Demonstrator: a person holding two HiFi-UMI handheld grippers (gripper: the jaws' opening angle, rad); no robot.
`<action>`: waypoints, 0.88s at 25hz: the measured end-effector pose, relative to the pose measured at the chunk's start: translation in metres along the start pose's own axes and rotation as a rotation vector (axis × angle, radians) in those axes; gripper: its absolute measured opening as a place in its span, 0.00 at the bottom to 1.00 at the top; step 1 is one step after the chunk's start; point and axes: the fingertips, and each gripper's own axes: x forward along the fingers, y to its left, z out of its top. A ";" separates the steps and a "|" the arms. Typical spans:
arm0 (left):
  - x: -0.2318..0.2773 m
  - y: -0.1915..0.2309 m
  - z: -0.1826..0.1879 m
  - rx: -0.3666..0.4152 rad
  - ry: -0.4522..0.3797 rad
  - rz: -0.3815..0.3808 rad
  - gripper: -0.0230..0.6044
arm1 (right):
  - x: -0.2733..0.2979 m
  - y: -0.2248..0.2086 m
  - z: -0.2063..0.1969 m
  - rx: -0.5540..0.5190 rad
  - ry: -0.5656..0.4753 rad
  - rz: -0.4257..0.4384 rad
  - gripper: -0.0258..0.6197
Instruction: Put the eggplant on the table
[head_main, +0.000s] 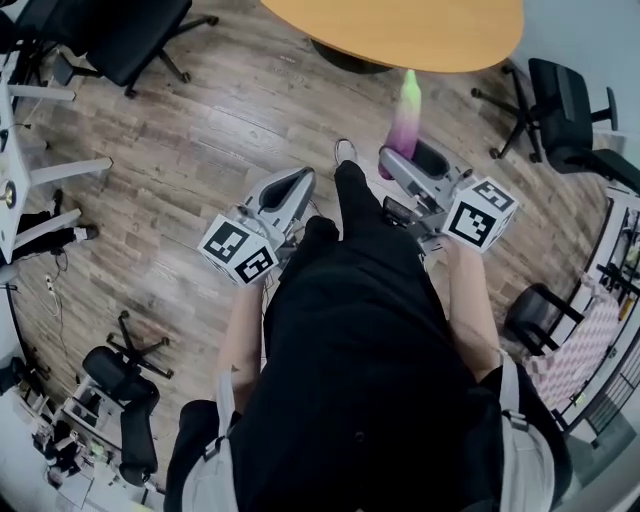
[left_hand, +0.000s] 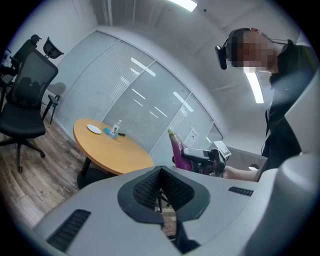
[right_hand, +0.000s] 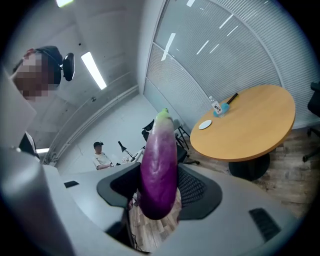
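Observation:
The purple eggplant (right_hand: 159, 165) with a green tip stands upright between the jaws of my right gripper (right_hand: 159, 197), which is shut on it. In the head view the eggplant (head_main: 406, 122) sticks out forward of the right gripper (head_main: 408, 165), just short of the round orange table (head_main: 400, 30). The same table (right_hand: 250, 127) lies ahead to the right in the right gripper view. My left gripper (head_main: 290, 190) is held beside the person's leg, its jaws close together with nothing between them (left_hand: 161, 192). From the left gripper view the eggplant (left_hand: 177, 150) shows at the right.
A white plate (right_hand: 205, 124), a small bottle (right_hand: 216, 107) and a dark pen lie on the table top. Black office chairs (head_main: 565, 110) stand at the right and at the far left (head_main: 120, 35). A seated person (right_hand: 102, 156) is in the background. Wooden floor lies all around.

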 end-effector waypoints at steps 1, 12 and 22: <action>0.007 0.005 0.003 -0.006 -0.001 0.014 0.05 | 0.005 -0.006 0.006 -0.007 0.007 0.005 0.41; 0.097 0.036 0.067 0.019 -0.024 0.128 0.05 | 0.047 -0.083 0.085 -0.026 0.041 0.080 0.41; 0.139 0.058 0.104 0.036 -0.073 0.254 0.05 | 0.096 -0.126 0.115 0.007 0.151 0.201 0.41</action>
